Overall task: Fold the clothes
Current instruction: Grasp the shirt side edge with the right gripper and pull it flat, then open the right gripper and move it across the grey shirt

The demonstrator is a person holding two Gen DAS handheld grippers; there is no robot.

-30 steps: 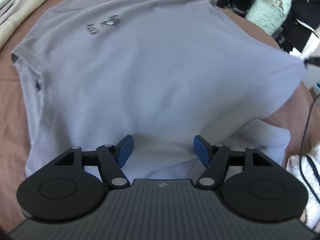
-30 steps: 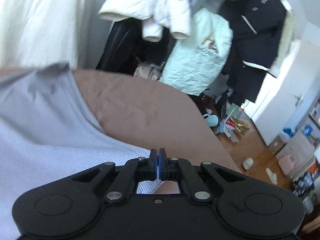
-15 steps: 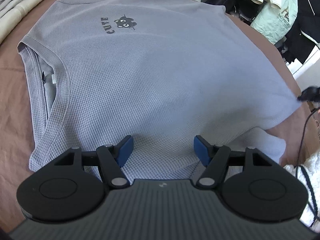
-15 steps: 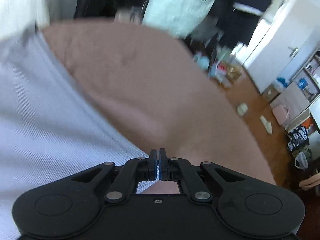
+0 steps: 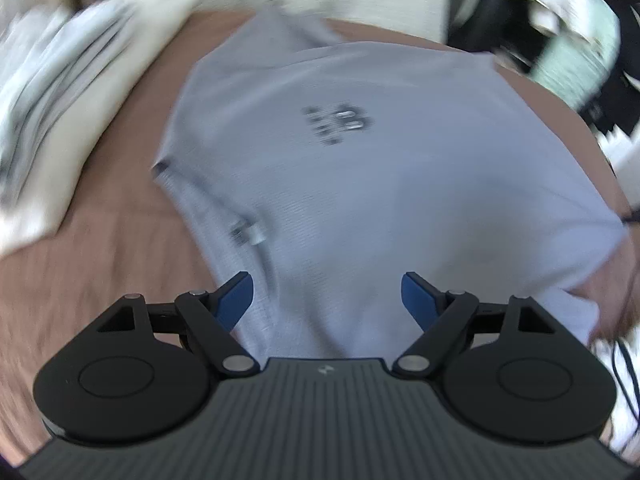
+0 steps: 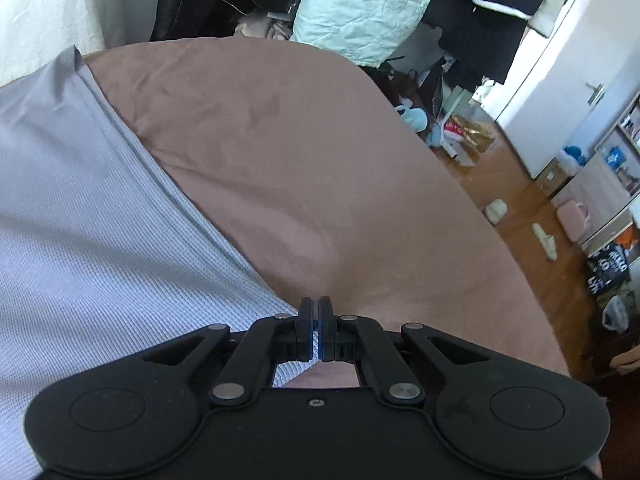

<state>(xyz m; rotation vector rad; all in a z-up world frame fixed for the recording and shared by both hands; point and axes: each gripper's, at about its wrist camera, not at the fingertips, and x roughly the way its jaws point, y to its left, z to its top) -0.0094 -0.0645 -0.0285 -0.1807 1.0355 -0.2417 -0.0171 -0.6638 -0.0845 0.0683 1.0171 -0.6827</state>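
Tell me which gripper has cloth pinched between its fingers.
The right gripper: it is shut on a corner of the grey waffle-knit T-shirt. The left gripper is opening above the shirt, gripping nothing.

A shirt (image 5: 360,184) lies spread on the bed (image 5: 100,264), centre frame; folded bedding (image 5: 68,112) sits upper left, hanging clothes (image 5: 576,52) upper right.

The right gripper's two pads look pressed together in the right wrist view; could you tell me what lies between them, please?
A corner of the grey T-shirt is pinched between the pads of the right gripper; the right wrist view shows its waffle-knit fabric in the slit and just below.
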